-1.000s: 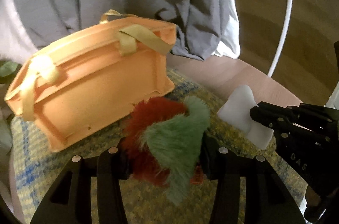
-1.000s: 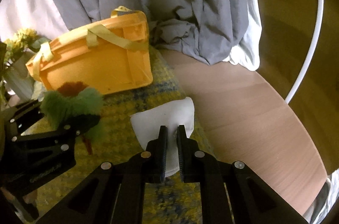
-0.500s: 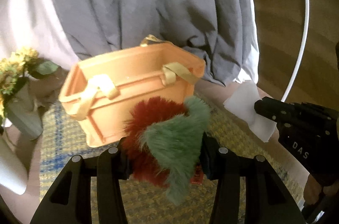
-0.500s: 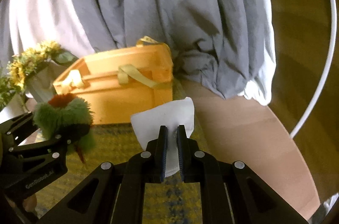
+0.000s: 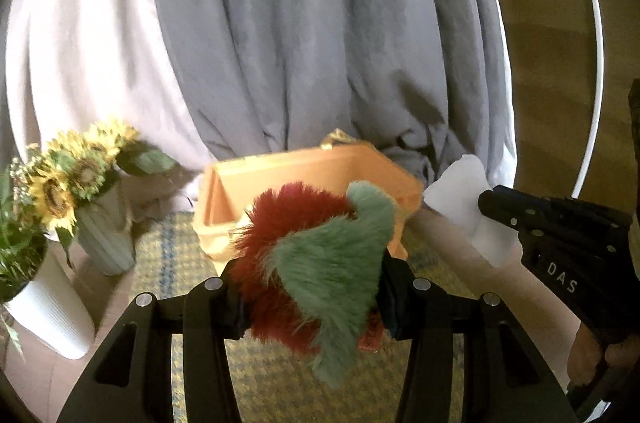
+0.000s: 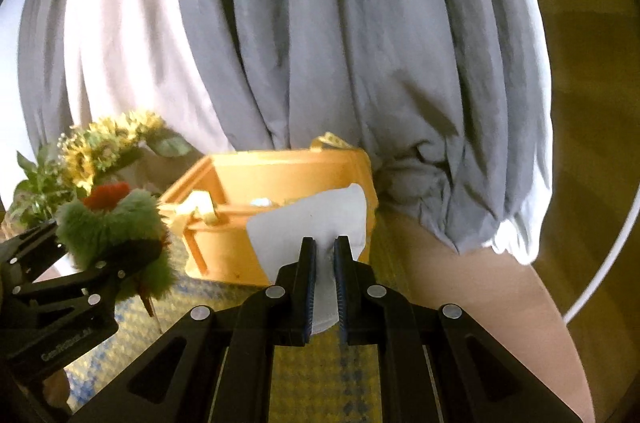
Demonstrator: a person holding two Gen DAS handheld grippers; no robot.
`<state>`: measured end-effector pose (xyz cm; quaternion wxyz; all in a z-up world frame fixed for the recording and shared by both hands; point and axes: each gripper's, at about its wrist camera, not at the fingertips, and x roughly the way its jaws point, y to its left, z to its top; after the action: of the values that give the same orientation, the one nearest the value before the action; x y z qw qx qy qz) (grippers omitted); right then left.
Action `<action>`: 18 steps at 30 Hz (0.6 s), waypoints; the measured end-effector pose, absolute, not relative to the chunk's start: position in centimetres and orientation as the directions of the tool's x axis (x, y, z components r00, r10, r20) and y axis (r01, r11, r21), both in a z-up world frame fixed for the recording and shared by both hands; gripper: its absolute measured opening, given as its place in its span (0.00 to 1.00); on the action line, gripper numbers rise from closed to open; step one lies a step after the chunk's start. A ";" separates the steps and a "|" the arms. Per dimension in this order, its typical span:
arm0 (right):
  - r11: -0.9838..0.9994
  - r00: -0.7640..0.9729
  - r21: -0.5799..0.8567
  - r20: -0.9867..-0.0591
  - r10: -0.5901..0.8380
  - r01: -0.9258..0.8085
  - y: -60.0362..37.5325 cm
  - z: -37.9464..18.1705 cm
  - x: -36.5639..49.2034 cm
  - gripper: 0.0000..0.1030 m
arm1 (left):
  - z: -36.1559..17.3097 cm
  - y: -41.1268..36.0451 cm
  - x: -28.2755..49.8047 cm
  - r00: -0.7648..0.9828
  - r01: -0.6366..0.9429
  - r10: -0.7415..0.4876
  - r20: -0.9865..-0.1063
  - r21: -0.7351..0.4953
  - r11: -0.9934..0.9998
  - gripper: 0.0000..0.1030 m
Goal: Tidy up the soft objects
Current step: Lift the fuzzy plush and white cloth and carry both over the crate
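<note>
Your left tongs (image 5: 312,287) clenched the furry red-green toy (image 5: 320,263); your right tongs (image 6: 323,287) pinched the white cloth (image 6: 316,223). The orange basket (image 6: 240,255) sat at twelve o'clock, just ahead. You needed both loads carried over its rim before unclenching.

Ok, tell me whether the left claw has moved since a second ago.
Yes. The left claw, shut on the furry toy, has risen: the orange basket sits lower in its view, its open top now visible.
</note>
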<state>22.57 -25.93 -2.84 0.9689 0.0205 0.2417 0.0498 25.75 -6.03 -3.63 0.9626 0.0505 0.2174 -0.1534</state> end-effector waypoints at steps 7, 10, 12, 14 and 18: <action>0.990 0.902 0.060 -0.408 0.138 -0.125 -25.5 -0.9 23.8 0.10 | -1.8 -5.6 26.5 0.896 0.282 -0.249 -0.369 0.038 0.959 0.46; 0.988 0.908 0.061 -0.391 0.153 -0.140 -25.3 -0.3 24.5 0.10 | -1.0 -5.3 27.1 0.906 0.272 -0.243 -0.347 0.036 0.962 0.46; 0.987 0.911 0.061 -0.380 0.158 -0.145 -25.2 0.1 25.0 0.10 | -0.5 -5.1 27.7 0.912 0.266 -0.240 -0.332 0.033 0.963 0.46; 0.987 0.916 0.066 -0.367 0.163 -0.149 -25.2 0.4 25.6 0.10 | 0.1 -5.0 28.2 0.921 0.255 -0.231 -0.314 0.036 0.966 0.46; 0.985 0.925 0.076 -0.338 0.173 -0.156 -25.0 1.2 26.7 0.10 | 1.0 -4.9 29.4 0.933 0.226 -0.201 -0.300 0.051 0.973 0.47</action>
<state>26.74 -25.03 1.24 0.9808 0.0239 0.1744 0.0839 29.37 -4.88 0.95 0.9821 0.0424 0.1481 -0.1087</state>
